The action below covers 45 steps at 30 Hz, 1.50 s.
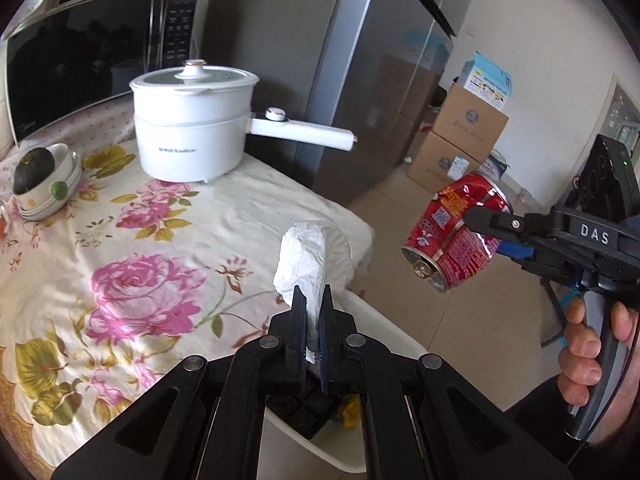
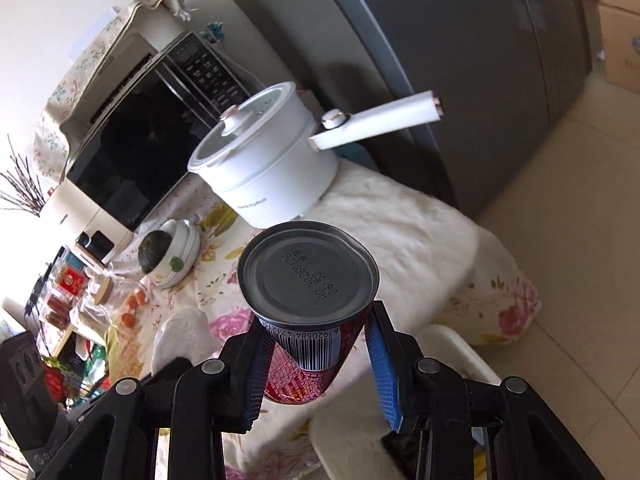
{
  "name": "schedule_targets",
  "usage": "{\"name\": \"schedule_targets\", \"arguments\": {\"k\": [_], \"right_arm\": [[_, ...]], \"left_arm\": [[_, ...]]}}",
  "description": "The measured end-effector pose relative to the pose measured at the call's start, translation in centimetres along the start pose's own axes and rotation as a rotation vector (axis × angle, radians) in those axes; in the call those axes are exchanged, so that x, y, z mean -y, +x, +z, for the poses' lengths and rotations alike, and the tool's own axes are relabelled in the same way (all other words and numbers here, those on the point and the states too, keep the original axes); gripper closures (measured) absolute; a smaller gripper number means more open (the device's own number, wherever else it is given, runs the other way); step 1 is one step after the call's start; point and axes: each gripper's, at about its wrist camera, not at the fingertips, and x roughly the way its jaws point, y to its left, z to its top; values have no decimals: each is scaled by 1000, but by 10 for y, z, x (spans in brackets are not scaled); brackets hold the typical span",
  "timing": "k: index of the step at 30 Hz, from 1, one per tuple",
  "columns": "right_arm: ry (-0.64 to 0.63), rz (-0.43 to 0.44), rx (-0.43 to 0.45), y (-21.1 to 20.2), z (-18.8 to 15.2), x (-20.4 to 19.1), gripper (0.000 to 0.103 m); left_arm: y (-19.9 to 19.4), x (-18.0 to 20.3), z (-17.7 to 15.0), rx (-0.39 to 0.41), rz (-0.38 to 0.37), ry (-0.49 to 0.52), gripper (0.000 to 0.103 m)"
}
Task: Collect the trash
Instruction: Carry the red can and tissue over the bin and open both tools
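- Left gripper (image 1: 311, 300) clamped tight on a crumpled white tissue (image 1: 306, 264), jaws nearly together with just the paper pinched between them.
- Tissue sticking up past the fingertips, held in the air over the table's near corner.
- Right gripper (image 2: 318, 330) closed on a crushed red can (image 2: 308, 292), one blue pad (image 2: 382, 364) on each side of the body.
- Can dented and tilted, flat grey bottom with a printed date code facing the right wrist camera, barcode just below it.
- From the left wrist view, same can (image 1: 456, 232) hanging in the air off the table's edge, over the floor, pull-tab end pointing down and toward the camera.
- Hand (image 1: 592, 344) wrapped round the right gripper's handle, lower right of that view.
- White bin (image 1: 384, 340) below both grippers, beside the table, something dark inside; rim (image 2: 452, 340) also peeking out under the can in the right view.
- Table under a floral cloth (image 1: 120, 260), big pink roses.
- White electric pot (image 1: 192, 120) with long handle standing at the far end, lid on.
- Microwave (image 1: 80, 60) behind it, partly draped in fabric.
- Stacked bowls (image 1: 52, 184) on the left with a dark round thing on top, can't tell what.
- Grey fridge (image 1: 360, 80) past the table, cardboard boxes (image 1: 460, 140) stacked on the floor beyond.
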Motion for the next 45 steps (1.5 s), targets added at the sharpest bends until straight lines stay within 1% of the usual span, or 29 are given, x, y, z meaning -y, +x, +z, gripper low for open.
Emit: {"name": "schedule_targets", "arguments": {"k": [1,3,4,5,8,11,14,18,21,28,29,31,32,33,34,36,39,41,45], "right_arm": [[35,-2,-9,2,-5,11,62],[124,7,-66,9,-12,35,62],[146,20,-91,13,-15,42,62],[142,13,-106,16,-17,45,62],[76,-56,-128,22,-25,46,62],[73,-59,-176,32,-32,52,62],[68,-84,-213,43,-36,57,62],[67,-95,-252,54,-39,56,62],[43,-128,-270,60,-41,51,62],[2,-180,-314,70,-47,49,62],[3,-184,-320,71,-47,50,61],[8,-191,-331,73,-49,51,59],[9,-197,-336,73,-49,51,59],[9,-203,-340,73,-49,51,57],[7,-204,-342,73,-49,50,56],[0,-207,-331,71,-49,49,53],[-10,-192,-314,67,-47,44,51],[-17,-187,-303,64,-46,42,49],[-34,-182,-298,63,-46,37,48]], "left_arm": [[7,7,-9,-20,0,16,99],[21,14,-22,-59,13,45,99],[25,15,-26,-68,23,54,99],[27,14,-28,-70,38,62,99],[32,9,-33,-68,96,88,99],[43,1,-38,-99,105,89,99],[53,-2,-43,-127,112,102,99],[63,3,-48,-152,92,134,98],[70,7,-51,-168,88,158,98],[80,10,-56,-221,52,159,96],[81,11,-56,-230,56,160,95],[82,11,-56,-241,65,159,92],[83,11,-57,-247,67,157,88],[83,11,-57,-252,68,155,81],[83,10,-57,-255,66,152,76],[82,9,-57,-252,56,146,57],[77,10,-55,-229,61,142,49],[76,8,-53,-228,63,135,48],[76,0,-51,-237,67,93,48]]}}
